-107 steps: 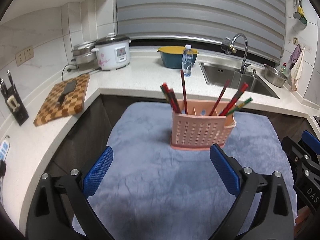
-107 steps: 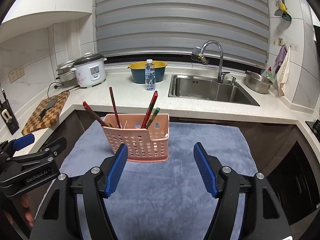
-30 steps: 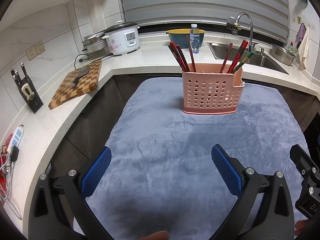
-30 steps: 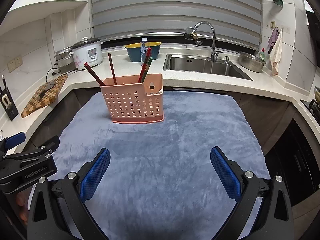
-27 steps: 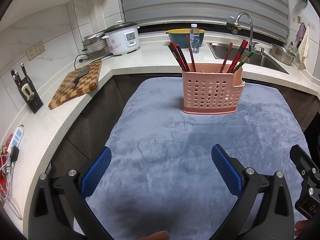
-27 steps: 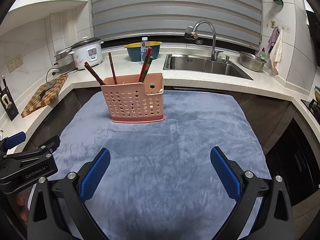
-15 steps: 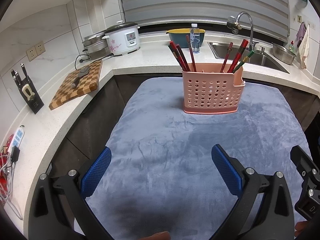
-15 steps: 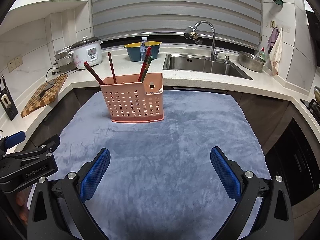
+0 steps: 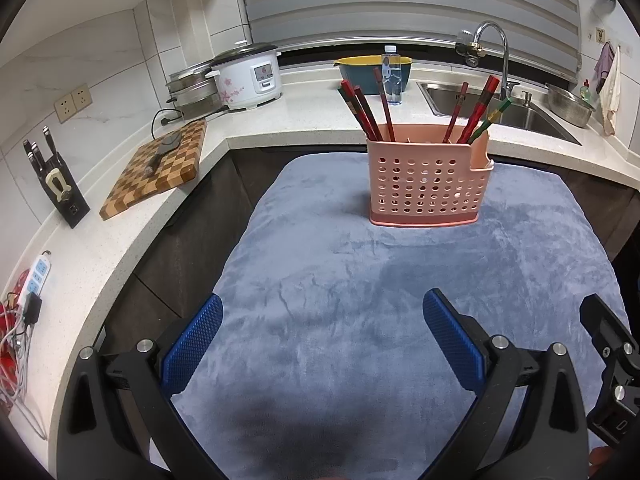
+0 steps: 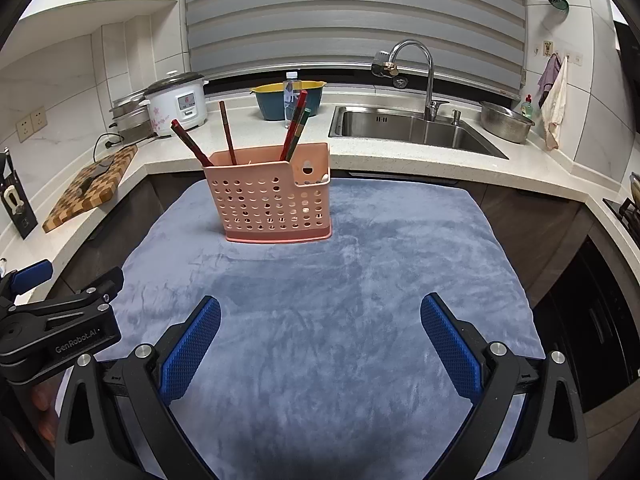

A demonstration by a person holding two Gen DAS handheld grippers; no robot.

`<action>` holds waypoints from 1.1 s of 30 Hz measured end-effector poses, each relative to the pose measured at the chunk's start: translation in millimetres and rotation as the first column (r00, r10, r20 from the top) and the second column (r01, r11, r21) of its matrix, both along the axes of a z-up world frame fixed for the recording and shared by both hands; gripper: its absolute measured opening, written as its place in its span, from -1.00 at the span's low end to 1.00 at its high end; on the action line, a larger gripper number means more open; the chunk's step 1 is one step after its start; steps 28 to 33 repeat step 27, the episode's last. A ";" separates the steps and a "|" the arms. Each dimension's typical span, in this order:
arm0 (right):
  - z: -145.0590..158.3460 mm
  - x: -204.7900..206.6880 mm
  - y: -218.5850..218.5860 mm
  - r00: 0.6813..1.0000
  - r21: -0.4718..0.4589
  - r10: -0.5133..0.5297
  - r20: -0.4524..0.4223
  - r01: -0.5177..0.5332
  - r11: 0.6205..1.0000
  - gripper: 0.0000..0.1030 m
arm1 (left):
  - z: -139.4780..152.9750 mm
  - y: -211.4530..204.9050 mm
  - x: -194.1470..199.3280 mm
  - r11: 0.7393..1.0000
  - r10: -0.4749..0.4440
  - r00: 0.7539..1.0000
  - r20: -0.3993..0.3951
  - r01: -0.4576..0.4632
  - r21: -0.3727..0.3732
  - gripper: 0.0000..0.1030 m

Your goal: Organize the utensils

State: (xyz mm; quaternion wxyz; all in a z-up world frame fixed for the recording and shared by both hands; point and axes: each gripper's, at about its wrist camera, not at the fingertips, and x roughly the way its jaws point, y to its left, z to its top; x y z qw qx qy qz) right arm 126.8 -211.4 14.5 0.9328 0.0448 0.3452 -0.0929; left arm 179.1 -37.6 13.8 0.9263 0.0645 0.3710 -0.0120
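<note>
A pink perforated utensil basket [image 9: 428, 182] stands upright on a grey-blue cloth [image 9: 360, 300]; it also shows in the right wrist view [image 10: 272, 198]. Several red chopsticks [image 9: 366, 110] and one green-tipped one [image 9: 490, 120] lean inside it, in left and right groups. My left gripper [image 9: 322, 332] is open and empty, well short of the basket. My right gripper [image 10: 320, 332] is open and empty, also well back from it. Each gripper's body shows at the edge of the other's view.
A white counter [image 9: 120, 236] curves around the cloth with a checkered cutting board [image 9: 160, 168], knife block [image 9: 56, 184], rice cooker [image 9: 250, 76], water bottle [image 9: 391, 74], blue-and-yellow bowl [image 10: 288, 100] and a sink [image 10: 412, 130] with faucet. Dark cabinets lie below.
Since 3.6 s ago both grippers have pulled back from the basket and the right gripper has opened wider. Over the last second nothing has visibly moved.
</note>
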 end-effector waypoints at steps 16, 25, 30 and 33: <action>-0.5 1.4 1.0 1.000 -0.001 0.002 -0.002 -0.002 1.000 0.87 | -0.6 -4.1 4.8 1.000 0.009 1.000 0.002 -0.009 0.013 0.86; -0.4 2.8 1.5 1.000 -0.003 -0.001 -0.003 0.001 1.000 0.87 | -1.5 -4.5 10.7 1.000 0.002 1.000 -0.004 -0.002 0.010 0.86; -0.6 2.5 2.3 1.000 -0.004 -0.004 -0.002 0.004 1.000 0.87 | -1.3 -4.1 11.5 1.000 0.002 1.000 0.000 -0.002 0.012 0.86; -0.6 2.5 2.3 1.000 -0.004 -0.004 -0.002 0.004 1.000 0.87 | -1.3 -4.1 11.5 1.000 0.002 1.000 0.000 -0.002 0.012 0.86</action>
